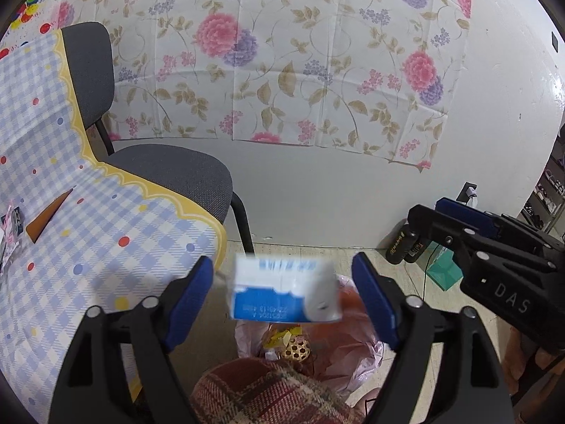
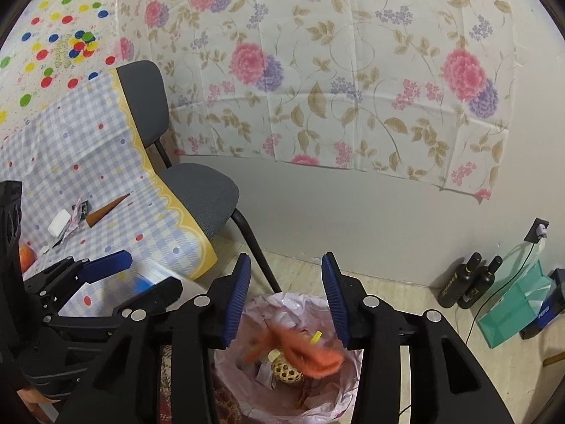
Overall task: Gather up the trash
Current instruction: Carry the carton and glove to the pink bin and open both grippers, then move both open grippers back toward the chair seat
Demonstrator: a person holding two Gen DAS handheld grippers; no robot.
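1. My left tongs (image 1: 282, 286) stand released, blue pads wide apart; a blurred blue-and-white rectangular carton (image 1: 284, 291) shows between them, touching neither pad, above the bin.
2. My right tongs (image 2: 286, 296) are likewise released and grasp nothing, poised over the pink plastic-lined trash bin (image 2: 328, 402) on the floor.
3. Inside the bin: a blurred orange fuzzy scrap (image 2: 307, 351), a small woven wicker ball (image 2: 286, 374) and crumpled paper.
4. Left, the bench under a blue-checked cloth with yellow scalloped border (image 2: 106, 162) carries a brown paper cone (image 2: 107, 209), a white rectangular block (image 2: 59, 223) and a crumpled wrapper (image 2: 76, 221).
5. Beside the bench stands a grey padded chair (image 2: 201, 194).
6. Far right, two black bottles (image 2: 469, 282) stand against the wall.
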